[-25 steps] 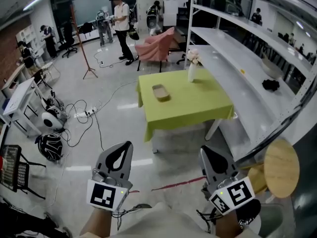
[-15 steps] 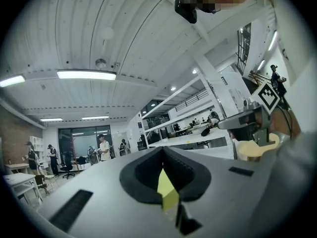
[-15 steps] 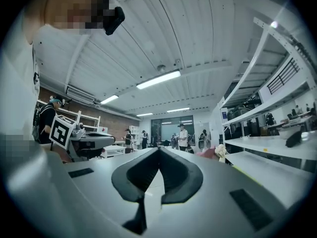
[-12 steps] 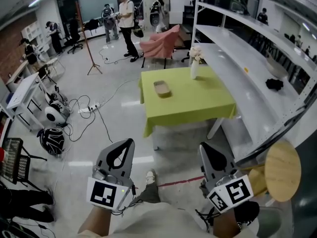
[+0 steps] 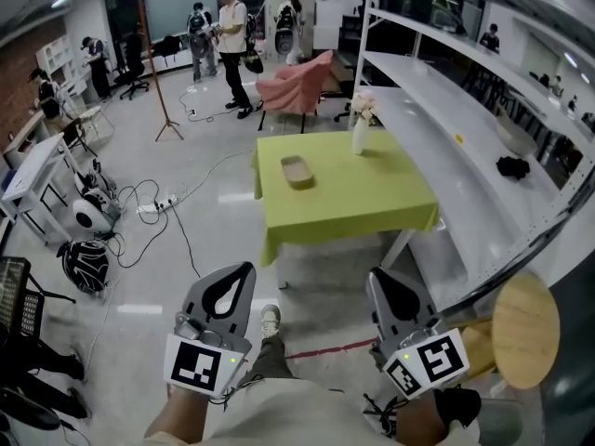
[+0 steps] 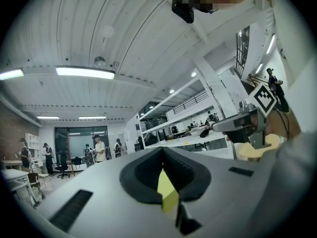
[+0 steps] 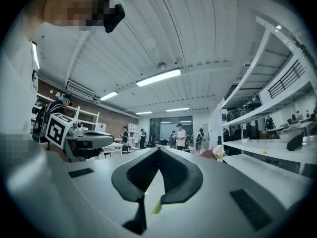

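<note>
I hold both grippers low in front of me, over the floor and short of a table with a green cloth (image 5: 353, 203). The left gripper (image 5: 244, 269) is shut and holds nothing; in the left gripper view its jaws meet at the tip (image 6: 162, 148). The right gripper (image 5: 374, 275) is also shut and empty, its tips closed together (image 7: 158, 149). On the cloth lie a shallow wooden tray (image 5: 297, 171) and a white vase with flowers (image 5: 360, 130). Neither gripper touches anything.
Long white shelves (image 5: 465, 147) run along the right. A round wooden stool (image 5: 525, 319) stands at my right. Cables and a power strip (image 5: 153, 207) lie on the floor at left. A pink draped chair (image 5: 297, 86) and several people (image 5: 232, 35) are beyond the table.
A shoe has come into view on the floor between the grippers as the person steps forward. Both grippers keep the same pose and stay shut.
</note>
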Action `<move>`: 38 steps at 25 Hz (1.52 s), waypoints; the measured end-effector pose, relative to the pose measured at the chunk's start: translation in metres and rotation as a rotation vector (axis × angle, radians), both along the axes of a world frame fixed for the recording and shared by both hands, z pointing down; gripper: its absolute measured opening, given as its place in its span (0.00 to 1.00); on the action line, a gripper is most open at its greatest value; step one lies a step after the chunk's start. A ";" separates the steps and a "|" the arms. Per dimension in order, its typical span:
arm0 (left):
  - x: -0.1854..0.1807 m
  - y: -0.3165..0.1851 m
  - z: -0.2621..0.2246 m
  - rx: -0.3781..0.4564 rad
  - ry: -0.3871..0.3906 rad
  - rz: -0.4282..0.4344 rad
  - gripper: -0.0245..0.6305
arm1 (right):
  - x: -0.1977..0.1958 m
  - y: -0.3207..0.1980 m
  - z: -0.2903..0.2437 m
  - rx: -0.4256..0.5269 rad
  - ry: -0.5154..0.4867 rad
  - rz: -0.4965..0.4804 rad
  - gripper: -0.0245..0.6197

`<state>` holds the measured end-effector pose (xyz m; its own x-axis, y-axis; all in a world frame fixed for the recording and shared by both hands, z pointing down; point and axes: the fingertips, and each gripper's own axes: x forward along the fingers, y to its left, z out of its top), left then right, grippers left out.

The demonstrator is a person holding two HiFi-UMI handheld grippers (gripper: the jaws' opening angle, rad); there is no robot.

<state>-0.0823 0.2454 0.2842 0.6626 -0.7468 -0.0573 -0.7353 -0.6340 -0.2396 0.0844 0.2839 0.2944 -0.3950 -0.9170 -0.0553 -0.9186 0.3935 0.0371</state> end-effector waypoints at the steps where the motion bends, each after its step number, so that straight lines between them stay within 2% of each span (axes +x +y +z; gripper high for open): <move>1: 0.000 -0.007 0.002 -0.005 0.004 -0.003 0.05 | 0.001 -0.007 0.003 -0.005 0.001 -0.001 0.05; 9: 0.000 -0.063 0.017 -0.038 0.002 -0.026 0.05 | 0.007 -0.067 0.019 -0.041 0.007 -0.007 0.05; 17: 0.002 -0.145 0.021 -0.059 -0.019 0.003 0.05 | 0.000 -0.148 0.026 -0.085 0.007 -0.003 0.05; 24: 0.007 -0.246 0.023 -0.103 -0.053 0.047 0.05 | -0.008 -0.245 0.031 -0.140 0.005 0.005 0.05; 32: 0.006 -0.381 0.024 -0.136 -0.072 0.108 0.05 | -0.022 -0.379 0.035 -0.200 0.006 0.036 0.05; 38: 0.009 -0.457 0.020 -0.126 -0.065 0.139 0.05 | -0.026 -0.454 0.027 -0.206 0.036 0.056 0.05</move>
